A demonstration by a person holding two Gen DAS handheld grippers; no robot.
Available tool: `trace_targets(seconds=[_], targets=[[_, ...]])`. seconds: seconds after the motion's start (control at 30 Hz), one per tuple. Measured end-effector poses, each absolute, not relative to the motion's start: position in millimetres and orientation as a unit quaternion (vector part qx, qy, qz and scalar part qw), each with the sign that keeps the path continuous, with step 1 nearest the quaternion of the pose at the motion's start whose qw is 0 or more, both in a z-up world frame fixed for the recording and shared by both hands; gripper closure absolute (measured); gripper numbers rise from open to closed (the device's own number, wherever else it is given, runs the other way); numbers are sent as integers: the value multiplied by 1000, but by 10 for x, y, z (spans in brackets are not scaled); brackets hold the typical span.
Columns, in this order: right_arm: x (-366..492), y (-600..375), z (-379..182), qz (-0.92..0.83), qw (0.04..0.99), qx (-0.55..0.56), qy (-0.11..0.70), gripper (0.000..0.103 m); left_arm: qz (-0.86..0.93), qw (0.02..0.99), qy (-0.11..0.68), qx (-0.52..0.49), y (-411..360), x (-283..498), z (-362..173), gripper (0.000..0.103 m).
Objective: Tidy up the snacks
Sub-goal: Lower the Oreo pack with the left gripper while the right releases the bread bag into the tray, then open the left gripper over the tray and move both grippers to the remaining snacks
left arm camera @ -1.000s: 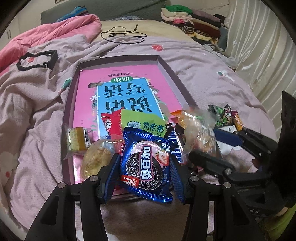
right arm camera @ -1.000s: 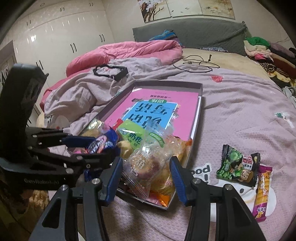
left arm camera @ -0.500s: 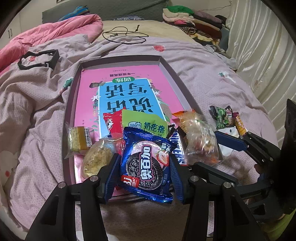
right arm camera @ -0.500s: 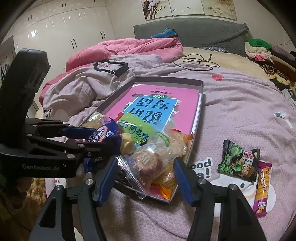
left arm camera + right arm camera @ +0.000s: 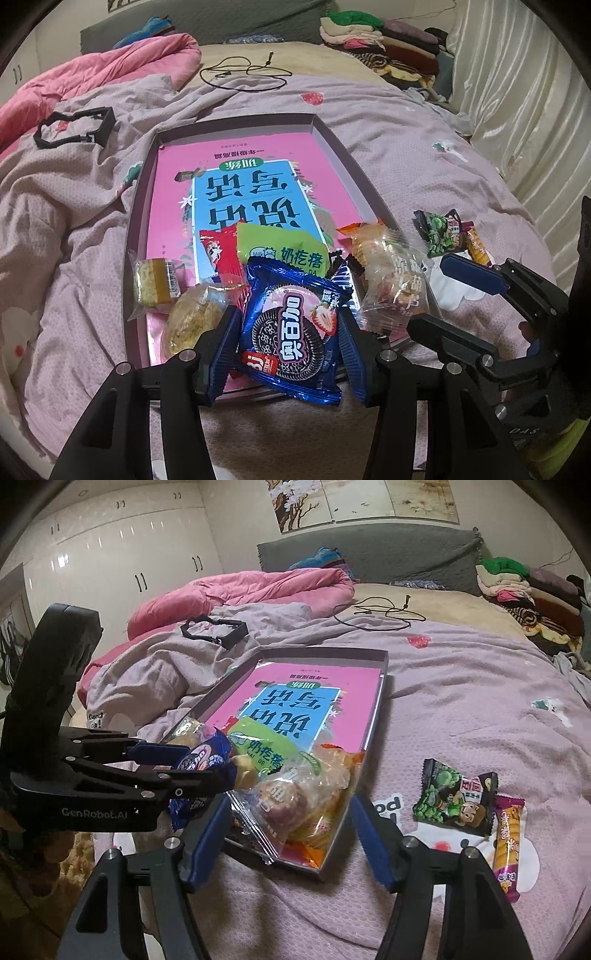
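I'm working in a home bedroom. Everything sits on a bed spread with a lilac sheet; a pink duvet is bunched at the far left against a grey padded headboard. White wardrobe doors line the left wall, folded clothes are stacked far right, and cream curtains hang on the right.

Snack packets pile at the near end of the tray, on a book. Two more packets lie on the bedspread right of the tray.
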State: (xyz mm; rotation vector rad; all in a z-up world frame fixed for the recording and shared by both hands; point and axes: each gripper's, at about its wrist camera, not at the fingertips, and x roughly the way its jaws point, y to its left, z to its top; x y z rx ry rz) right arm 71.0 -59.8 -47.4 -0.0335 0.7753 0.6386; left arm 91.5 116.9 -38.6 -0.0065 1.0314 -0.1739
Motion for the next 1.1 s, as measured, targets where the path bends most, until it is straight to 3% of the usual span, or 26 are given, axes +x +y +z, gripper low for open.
trace_targets(seconds=[0.7, 1.1], targets=[[659, -842, -393, 287, 889, 7, 356, 31, -85, 880, 468, -2, 1133, 873, -133, 29], [654, -959, -291, 277, 898, 17, 342, 27, -90, 886, 454, -11, 1059, 850, 12, 25]])
